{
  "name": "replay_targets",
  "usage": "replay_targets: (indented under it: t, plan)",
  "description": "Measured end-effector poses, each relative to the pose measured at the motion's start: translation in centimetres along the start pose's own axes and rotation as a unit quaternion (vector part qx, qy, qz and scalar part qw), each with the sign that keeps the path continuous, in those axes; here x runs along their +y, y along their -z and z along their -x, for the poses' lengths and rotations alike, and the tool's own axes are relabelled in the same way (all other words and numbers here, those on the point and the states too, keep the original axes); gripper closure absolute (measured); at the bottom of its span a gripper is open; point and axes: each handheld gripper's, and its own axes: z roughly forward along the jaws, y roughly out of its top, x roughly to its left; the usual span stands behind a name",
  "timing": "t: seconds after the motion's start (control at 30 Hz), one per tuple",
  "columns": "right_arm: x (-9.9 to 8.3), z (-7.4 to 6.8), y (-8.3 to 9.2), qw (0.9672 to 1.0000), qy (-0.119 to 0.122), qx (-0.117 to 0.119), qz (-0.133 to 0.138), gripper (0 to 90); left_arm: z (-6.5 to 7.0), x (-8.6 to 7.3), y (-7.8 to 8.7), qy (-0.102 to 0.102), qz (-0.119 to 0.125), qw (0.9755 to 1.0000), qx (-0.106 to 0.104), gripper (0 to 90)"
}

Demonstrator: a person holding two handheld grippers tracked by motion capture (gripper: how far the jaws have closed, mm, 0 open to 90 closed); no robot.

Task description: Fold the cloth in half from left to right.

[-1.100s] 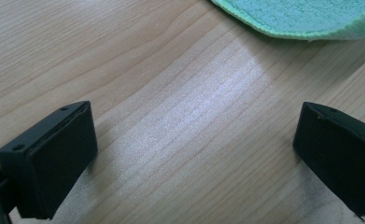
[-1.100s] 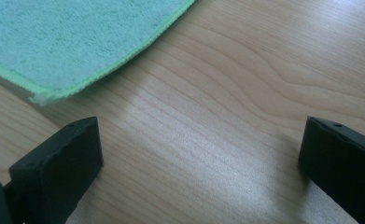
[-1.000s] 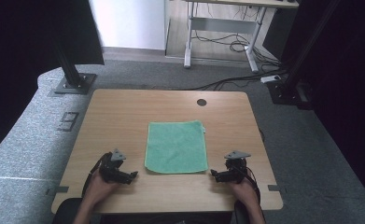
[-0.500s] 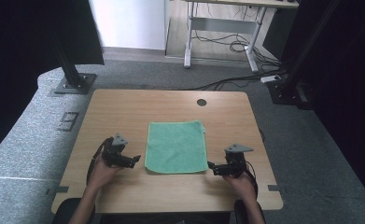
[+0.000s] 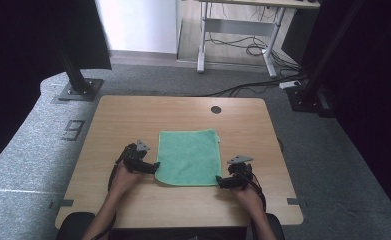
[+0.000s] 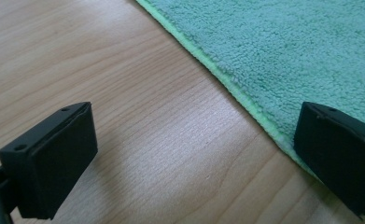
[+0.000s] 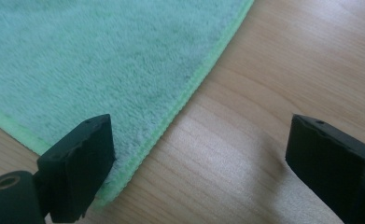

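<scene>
At the near edge of the bench (image 5: 133, 210), the person's two forearms come in from below, each hand holding a gripper aimed inward at the green cloth (image 5: 189, 157). Compared with a second ago, both hands have slid away from the near edge and in toward the cloth's near corners. The left gripper (image 5: 154, 167) now sits at the near left corner with its jaws wide; in the left gripper view one jaw is over bare wood and the other over the cloth's hemmed edge (image 6: 245, 100), nothing pinched between them. The right gripper (image 5: 219, 181) is at the near right corner, jaws likewise wide apart though they have just been closing a little; in the right gripper view the cloth's border (image 7: 180, 100) runs between them, one jaw over the cloth and one over wood, and whether that jaw touches the cloth is hard to say from this angle.

Farther on, the cloth lies flat and square in the middle of the bench, unmoved since the earlier frames. Beyond it a round cable hole (image 5: 216, 109) sits near the far edge, well apart. Past the bench, grey carpet (image 5: 333, 150) carries two black stand bases (image 5: 76, 90), a tangle of cables (image 5: 243, 47) and a desk frame (image 5: 233, 30). Nothing lies between either gripper and the cloth.
</scene>
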Motion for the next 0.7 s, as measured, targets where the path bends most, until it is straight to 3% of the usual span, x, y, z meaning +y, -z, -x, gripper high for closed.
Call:
replay_targets:
  t: [0.1,0.37,0.5,0.7]
  plan:
    - [-0.1,0.0,-0.2,1.0,0.006,-0.005,-0.003,7.6,0.3,-0.1,0.1,-0.002,0.0,1.0,0.004,0.7]
    - [-0.5,1.7,0.0,0.9997,-0.018,-0.016,-0.001,7.6,2.0,-0.6,1.0,-0.005,-0.013,0.9999,-0.002,1.1]
    - [-0.8,2.7,0.2,0.9992,-0.03,-0.025,0.0,7.7,3.7,-1.1,1.4,-0.008,-0.019,0.9993,-0.03,1.2]
    - [-1.3,4.1,0.5,0.9984,-0.043,-0.035,0.002,7.7,5.4,-1.1,1.5,-0.015,-0.022,0.9985,-0.048,1.1]
